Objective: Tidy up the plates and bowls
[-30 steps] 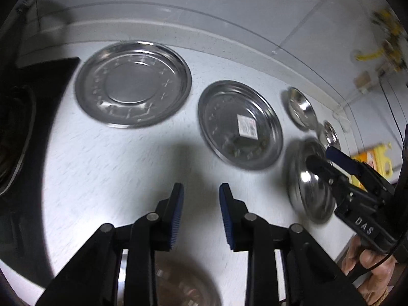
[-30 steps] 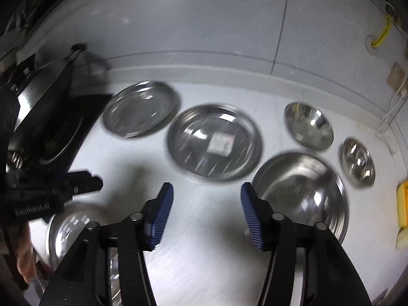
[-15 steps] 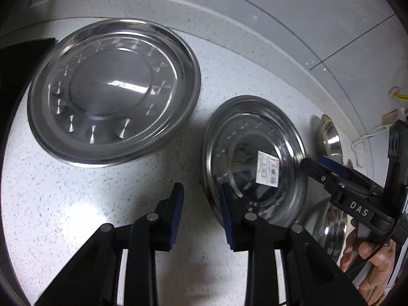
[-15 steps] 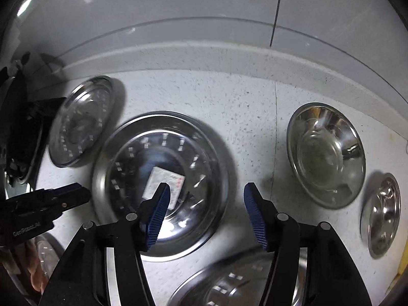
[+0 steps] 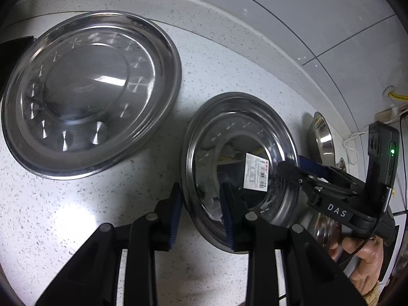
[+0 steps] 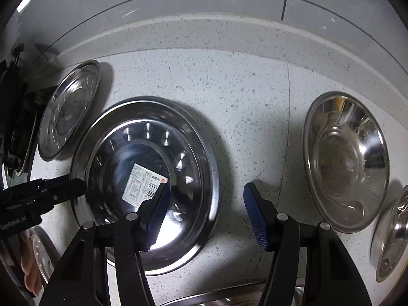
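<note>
A steel plate with a white sticker (image 5: 204,153) (image 6: 193,137) lies on the speckled counter. My left gripper (image 5: 201,216) is open and straddles its left rim, one blue pad outside and one over the plate. At the opposite side, my right gripper (image 6: 206,214) also stands open across the rim, left pad over the plate, right pad over the counter. No pad presses on the plate. Each view shows the other gripper: the right gripper (image 5: 293,164) and the left gripper (image 6: 74,182). A larger patterned plate (image 5: 89,89) (image 6: 68,112) lies to the left.
A medium bowl (image 6: 346,163) (image 5: 323,137) and a small bowl (image 6: 392,237) sit to the right. A big steel rim (image 6: 229,295) lies under my right gripper. A dark stove with a pan (image 6: 15,127) is at far left. The raised backsplash (image 6: 204,30) runs behind.
Both grippers have come down and closed in on the stickered plate, from above the counter to straddling its opposite rims. Neither gripper's jaw gap has visibly changed.
</note>
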{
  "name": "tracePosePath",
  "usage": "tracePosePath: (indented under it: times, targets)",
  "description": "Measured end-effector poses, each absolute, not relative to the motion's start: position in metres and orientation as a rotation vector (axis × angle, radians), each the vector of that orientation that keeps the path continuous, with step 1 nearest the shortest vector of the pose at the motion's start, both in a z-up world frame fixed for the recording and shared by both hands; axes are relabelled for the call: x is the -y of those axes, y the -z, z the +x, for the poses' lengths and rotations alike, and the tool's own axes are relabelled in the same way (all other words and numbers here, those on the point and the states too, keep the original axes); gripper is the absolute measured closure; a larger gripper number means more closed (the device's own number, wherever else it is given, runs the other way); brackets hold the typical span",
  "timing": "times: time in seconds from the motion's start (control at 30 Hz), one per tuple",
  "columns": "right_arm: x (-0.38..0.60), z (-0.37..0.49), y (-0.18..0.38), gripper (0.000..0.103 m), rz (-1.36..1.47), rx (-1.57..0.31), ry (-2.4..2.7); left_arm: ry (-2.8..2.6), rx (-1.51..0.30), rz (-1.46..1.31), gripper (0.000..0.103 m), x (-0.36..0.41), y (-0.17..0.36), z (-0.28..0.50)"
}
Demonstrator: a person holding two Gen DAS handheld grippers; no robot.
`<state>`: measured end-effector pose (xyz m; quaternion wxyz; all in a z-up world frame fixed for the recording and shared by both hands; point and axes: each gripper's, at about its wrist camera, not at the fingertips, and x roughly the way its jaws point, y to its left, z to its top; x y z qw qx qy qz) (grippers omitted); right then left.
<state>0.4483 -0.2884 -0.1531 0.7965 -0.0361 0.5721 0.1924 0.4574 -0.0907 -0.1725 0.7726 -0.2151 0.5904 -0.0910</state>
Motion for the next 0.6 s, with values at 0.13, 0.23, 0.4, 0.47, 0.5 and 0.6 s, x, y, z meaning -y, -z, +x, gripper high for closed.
tracePosePath:
  times: [0.13,0.23,0.4,0.47,0.5,0.6]
  targets:
    - [0.294,0.446,0.151,0.063,-0.087,-1.221,-0.416,0.180,-1.298,-0.472,0.075,0.092,0.173,0.459]
    - [0.301,0.444,0.149,0.070,-0.084,-1.221,-0.414,0.177,-1.292,-0.458,0.075,0.094,0.173,0.459]
    - [0.305,0.441,0.148,0.064,-0.076,-1.219,-0.427,0.193,-1.272,-0.430,0.073,0.096,0.173,0.456]
    - [0.301,0.441,0.151,0.043,-0.100,-1.224,-0.424,0.192,-1.270,-0.425,0.070,0.098,0.173,0.456]
    - [0.297,0.440,0.153,0.034,-0.117,-1.223,-0.417,0.193,-1.273,-0.419,0.067,0.100,0.173,0.457]
    - [0.293,0.437,0.153,0.031,-0.127,-1.210,-0.416,0.200,-1.274,-0.424,0.041,0.103,0.171,0.459]
